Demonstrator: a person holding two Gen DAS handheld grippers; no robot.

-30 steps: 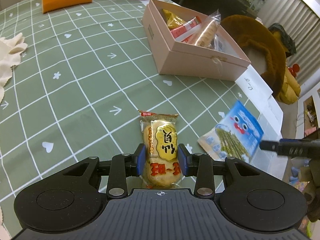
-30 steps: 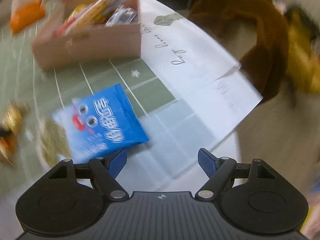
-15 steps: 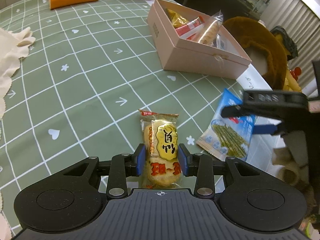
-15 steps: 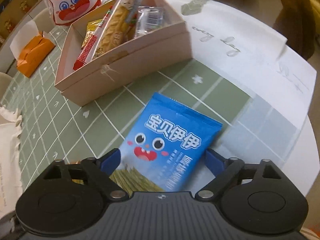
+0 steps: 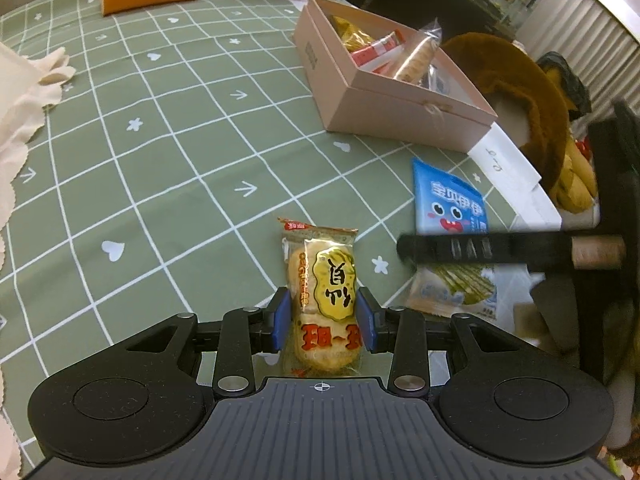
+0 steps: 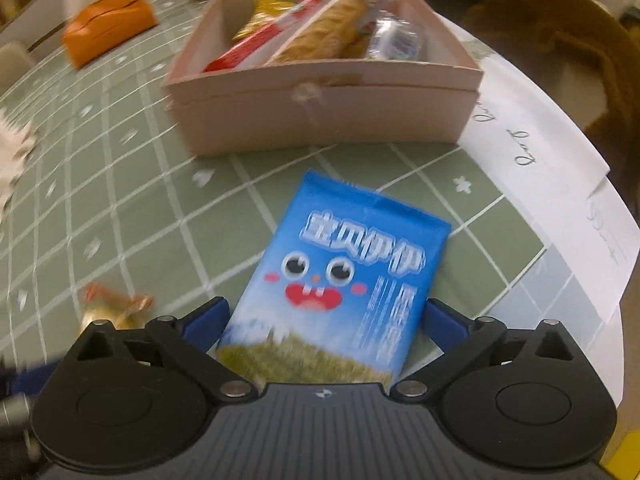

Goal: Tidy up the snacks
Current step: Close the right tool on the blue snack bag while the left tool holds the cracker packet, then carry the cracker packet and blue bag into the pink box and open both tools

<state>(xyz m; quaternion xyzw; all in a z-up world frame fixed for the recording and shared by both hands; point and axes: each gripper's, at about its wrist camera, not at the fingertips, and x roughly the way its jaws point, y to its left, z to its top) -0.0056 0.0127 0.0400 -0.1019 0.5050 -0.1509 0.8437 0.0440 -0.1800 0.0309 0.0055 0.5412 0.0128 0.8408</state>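
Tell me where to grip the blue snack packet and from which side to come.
Grip the blue packet across its two long side edges, near its lower half, coming down from above. It lies flat on the green tablecloth, and the right gripper, whose jaws have just been opening, already straddles it without pressing.

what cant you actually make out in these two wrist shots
- Blue snack pack, right wrist view: lower end hidden behind the gripper body; small print blurred.
- Same pack, left wrist view: middle crossed by the right gripper's finger.
- Rice cracker pack, left wrist view: bottom edge hidden.
- Pink box: far wrappers unreadable.
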